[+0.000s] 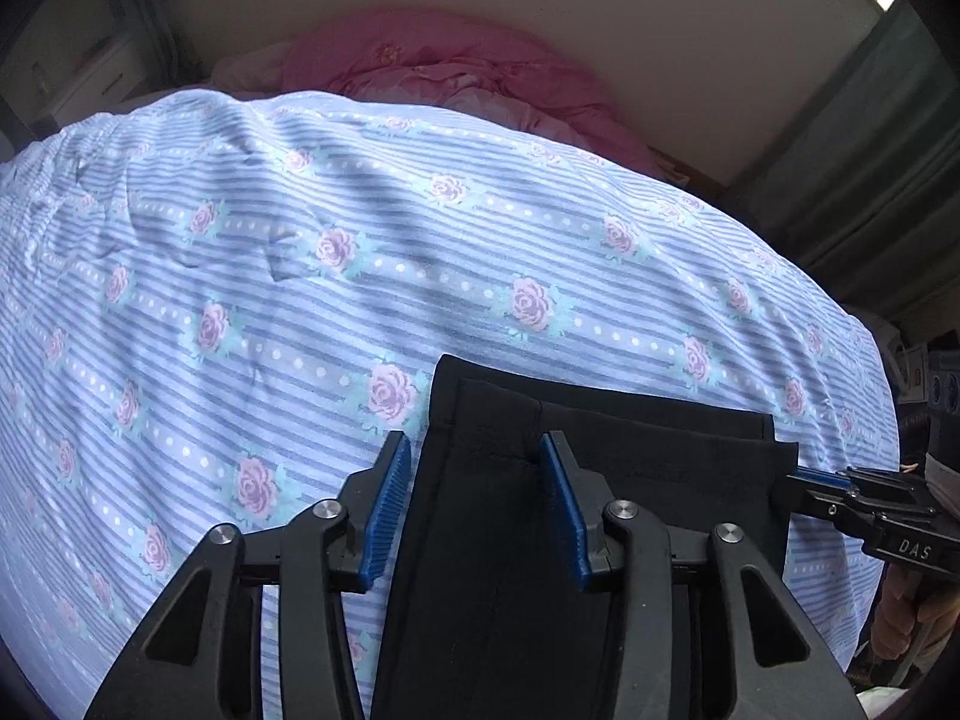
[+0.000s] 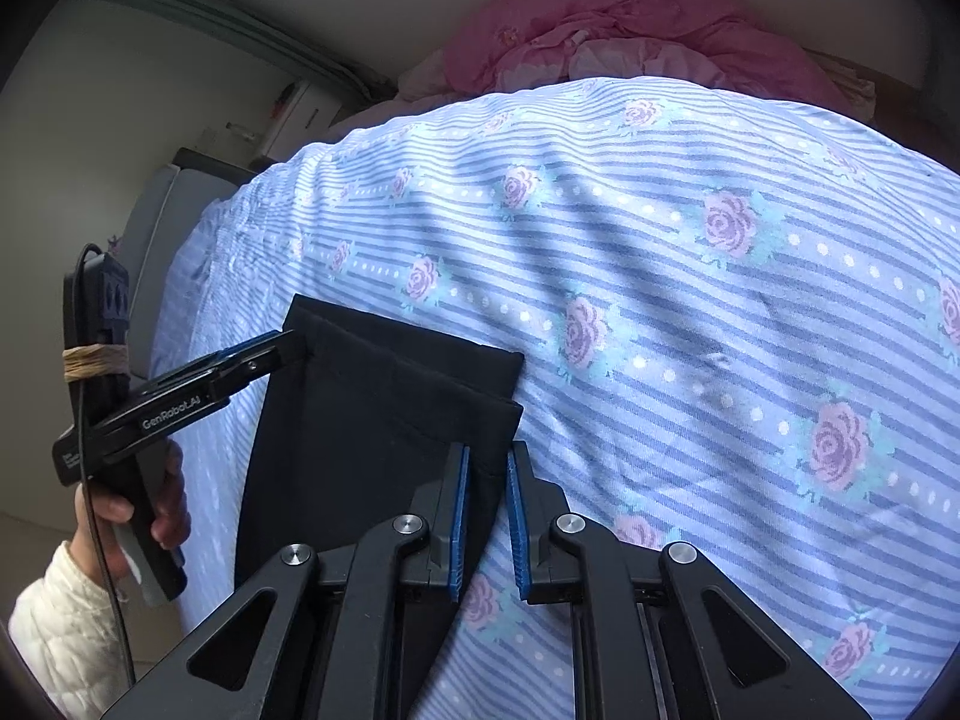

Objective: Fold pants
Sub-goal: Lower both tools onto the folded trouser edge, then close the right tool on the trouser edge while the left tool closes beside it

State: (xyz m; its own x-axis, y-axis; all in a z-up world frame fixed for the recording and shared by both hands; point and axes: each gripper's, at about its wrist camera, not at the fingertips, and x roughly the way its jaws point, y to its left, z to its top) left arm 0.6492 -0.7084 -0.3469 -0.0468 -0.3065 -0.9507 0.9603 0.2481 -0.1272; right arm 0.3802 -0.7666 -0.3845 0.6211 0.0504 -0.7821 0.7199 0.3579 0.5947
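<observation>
Where black pants [image 1: 540, 510] lie folded flat at the near edge of the striped floral bedsheet [image 1: 300, 276]: left gripper [image 1: 480, 504] spread wide, straddling the left edge; right gripper [image 2: 485, 516] jaws narrowly parted, not pinching, astride the right edge; farther off, pink quilt [image 2: 612, 30] bunched against the wall

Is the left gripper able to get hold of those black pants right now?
Probably yes: the left gripper is open over the black pants, its fingers straddling the cloth's left edge, and nothing lies between them.
</observation>
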